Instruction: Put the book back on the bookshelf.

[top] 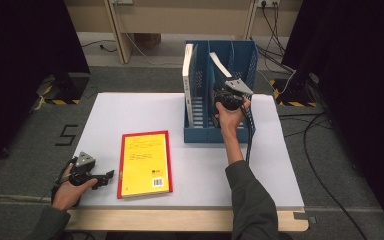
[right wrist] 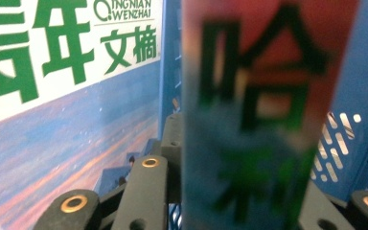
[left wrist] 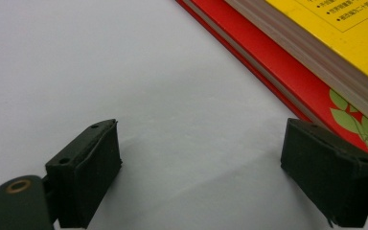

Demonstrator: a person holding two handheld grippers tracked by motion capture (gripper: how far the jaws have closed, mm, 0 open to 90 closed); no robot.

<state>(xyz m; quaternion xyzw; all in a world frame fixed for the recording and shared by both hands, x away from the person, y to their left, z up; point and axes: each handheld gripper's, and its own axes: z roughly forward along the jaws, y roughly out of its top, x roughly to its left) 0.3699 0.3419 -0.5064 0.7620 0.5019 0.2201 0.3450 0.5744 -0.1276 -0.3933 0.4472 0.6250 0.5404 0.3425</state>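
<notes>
A book (top: 220, 64) leans tilted in the middle slot of the blue file rack (top: 205, 134), and my right gripper (top: 221, 90) is shut on its lower end. In the right gripper view its spine (right wrist: 263, 96), with large dark characters, stands blurred and close between the black jaws of the right gripper (right wrist: 242, 201). A yellow book with a red border (top: 145, 163) lies flat on the white table top (top: 130, 110). My left gripper (top: 107, 176) rests on the table just left of it, open, with bare table between the jaws of the left gripper (left wrist: 201, 167). The yellow book's edge (left wrist: 316, 43) lies by the right jaw.
A white-and-blue book (top: 188, 75) stands upright in the rack's left slot; its cover (right wrist: 52, 120) is beside my right gripper. The rack's perforated wall (right wrist: 354, 96) is on the other side. Cables (top: 280, 30) trail on the floor behind the table.
</notes>
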